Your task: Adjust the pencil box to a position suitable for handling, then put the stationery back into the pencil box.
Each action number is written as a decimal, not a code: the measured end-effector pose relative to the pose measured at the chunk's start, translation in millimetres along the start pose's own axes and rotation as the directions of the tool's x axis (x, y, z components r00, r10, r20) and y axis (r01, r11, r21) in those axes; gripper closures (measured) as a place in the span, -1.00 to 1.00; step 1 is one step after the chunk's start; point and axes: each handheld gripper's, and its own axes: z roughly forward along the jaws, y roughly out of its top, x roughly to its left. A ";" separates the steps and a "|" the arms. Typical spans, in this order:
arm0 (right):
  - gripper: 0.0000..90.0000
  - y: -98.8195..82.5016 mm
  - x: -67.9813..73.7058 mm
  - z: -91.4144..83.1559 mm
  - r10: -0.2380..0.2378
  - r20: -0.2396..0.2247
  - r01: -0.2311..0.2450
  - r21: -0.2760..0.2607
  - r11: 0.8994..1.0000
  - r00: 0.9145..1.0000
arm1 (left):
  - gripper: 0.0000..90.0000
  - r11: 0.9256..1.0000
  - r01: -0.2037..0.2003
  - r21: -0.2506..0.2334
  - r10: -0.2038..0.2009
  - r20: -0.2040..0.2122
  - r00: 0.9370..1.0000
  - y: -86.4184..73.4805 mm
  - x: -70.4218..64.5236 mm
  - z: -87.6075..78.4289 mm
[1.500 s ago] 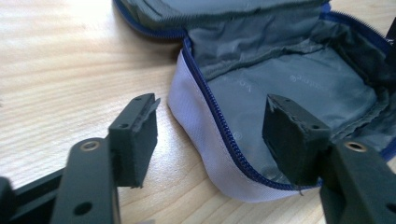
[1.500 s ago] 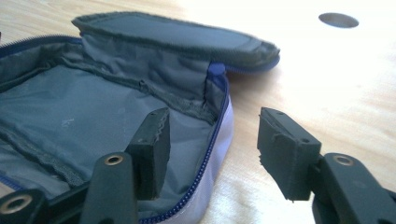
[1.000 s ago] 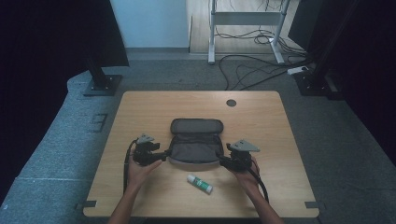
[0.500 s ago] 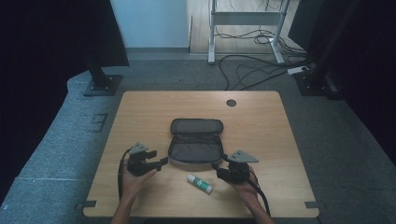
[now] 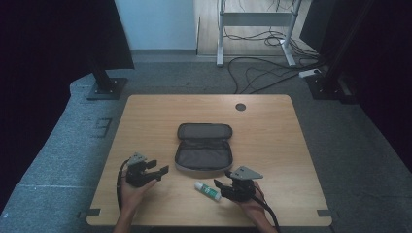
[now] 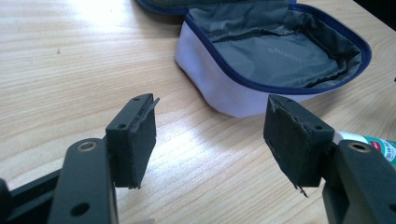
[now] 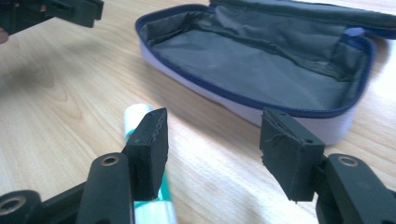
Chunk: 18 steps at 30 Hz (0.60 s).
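Note:
An open pencil case [image 5: 204, 147] with grey lining and a blue zip lies flat at the table's middle. A white glue stick [image 5: 208, 190] with a green label lies just in front of it. My left gripper [image 5: 163, 171] hovers left of the case, open and empty; in its own view the left gripper [image 6: 210, 135] faces the case's near corner [image 6: 275, 56], with the glue stick [image 6: 369, 142] peeking past the right jaw. My right gripper [image 5: 218, 184] is open right beside the stick. In the right gripper view the stick [image 7: 137, 116] runs behind the left jaw, not between the pads [image 7: 152, 140].
The wooden table [image 5: 272, 141] has a round cable hole [image 5: 240, 107] at the back. Dark stands and cables sit on the floor beyond. The left gripper [image 7: 56, 11] shows at the top left of the right gripper view.
Both hands have drawn back from the case's two sides toward the near table edge and sunk a little. The case lies still and open; the glue stick has not moved.

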 end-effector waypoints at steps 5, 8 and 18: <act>-0.07 1.6 9.8 1.5 -0.014 -0.025 0.014 -0.005 1.000 1.000 | -0.23 1.000 0.002 0.005 -0.002 0.003 1.000 -1.6 0.3 0.9; -0.07 1.3 16.4 4.0 -0.029 -0.043 0.029 0.000 1.000 0.999 | -0.23 1.000 0.003 0.015 -0.003 0.005 1.000 -2.0 -0.2 3.3; -0.04 -0.3 33.5 12.4 -0.044 -0.092 0.046 0.025 0.999 0.995 | -0.23 0.999 0.008 0.032 -0.008 0.009 1.000 -6.8 0.1 5.9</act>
